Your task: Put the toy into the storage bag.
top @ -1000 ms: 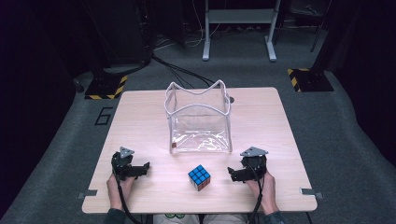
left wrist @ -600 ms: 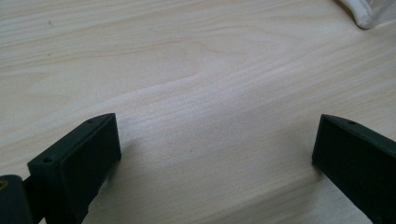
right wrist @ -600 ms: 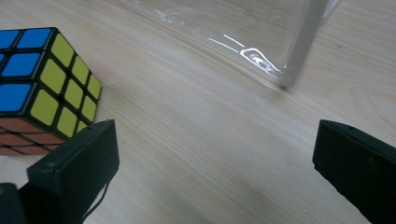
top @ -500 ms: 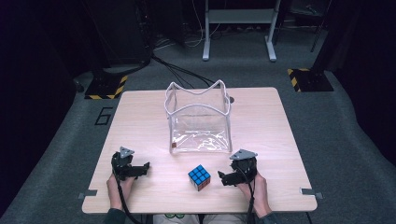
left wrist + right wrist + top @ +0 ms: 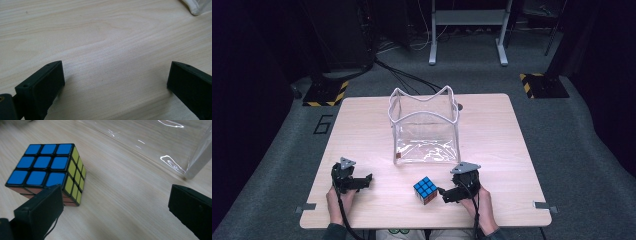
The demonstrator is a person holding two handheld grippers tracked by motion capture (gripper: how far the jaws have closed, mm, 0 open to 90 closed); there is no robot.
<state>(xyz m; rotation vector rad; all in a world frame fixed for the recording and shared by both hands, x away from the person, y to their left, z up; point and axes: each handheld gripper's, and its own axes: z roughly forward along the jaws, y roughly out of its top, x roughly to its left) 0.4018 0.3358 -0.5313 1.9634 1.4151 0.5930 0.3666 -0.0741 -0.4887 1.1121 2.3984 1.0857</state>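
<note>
Desk [image 5: 362, 130] of pale wood spreads across the high view, and at its near left the left gripper [image 5: 360, 181] sits low over the wood, held in the person's left hand [image 5: 340, 200]. Fingers [image 5: 42, 87] on that one are spread wide in the left gripper view, bare wood grain between them and nothing gripped, with just a white corner of the pouch peeking in at the top right.

Moving to the middle, a clear plastic pouch [image 5: 426, 131] with a white rim stands open and upright on the desk, well forward of both grippers. Just in front of it, near the desk's front edge, lies the puzzle cube [image 5: 425, 190], blue face up, apart from the pouch and turned a little askew to the desk edge.

On to the right, and the right gripper [image 5: 447, 193] is just beside the cube, its tips pointing leftward at it, held by the person's right hand [image 5: 481, 210]. In the right gripper view its fingers [image 5: 40, 212] are spread wide and grip nothing. The cube [image 5: 47, 170] lies ahead and off to the left finger's side, blue on top, yellow on the face turned toward the gap. I cannot tell whether that finger touches it. The pouch's clear wall [image 5: 155, 142] glints beyond.
</note>
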